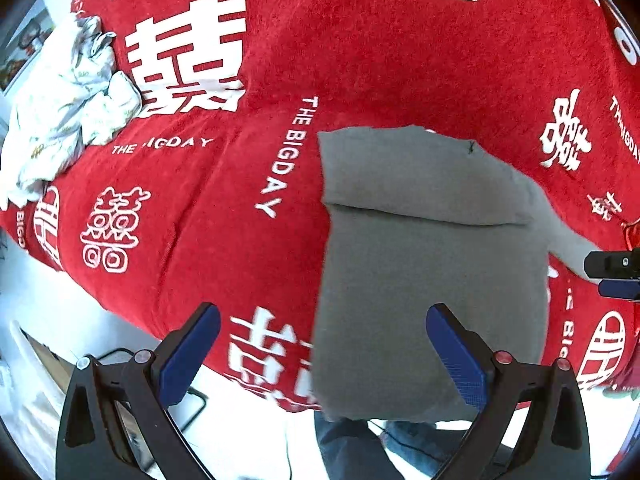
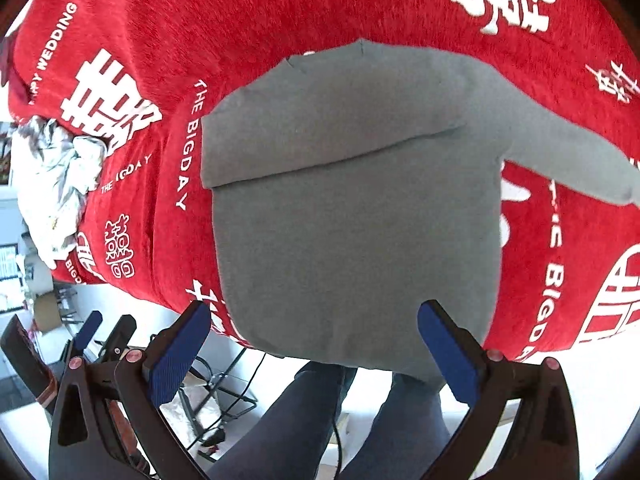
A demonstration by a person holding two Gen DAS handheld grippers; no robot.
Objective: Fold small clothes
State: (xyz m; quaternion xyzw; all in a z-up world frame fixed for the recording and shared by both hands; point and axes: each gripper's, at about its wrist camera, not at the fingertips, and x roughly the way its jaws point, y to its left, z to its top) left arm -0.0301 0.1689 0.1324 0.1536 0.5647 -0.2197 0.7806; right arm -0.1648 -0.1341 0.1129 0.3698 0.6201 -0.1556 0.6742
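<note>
A small grey long-sleeved top lies flat on the red printed cloth. Its left sleeve is folded across the chest, its right sleeve sticks out to the right, and its hem hangs over the near table edge. My left gripper is open and empty, above the hem's left corner. My right gripper is open and empty, above the middle of the hem. The right gripper's tips also show at the right edge of the left wrist view.
A crumpled white patterned garment lies at the far left of the table, also in the right wrist view. The person's legs in dark trousers stand at the near edge. A wire stand and cables are on the floor.
</note>
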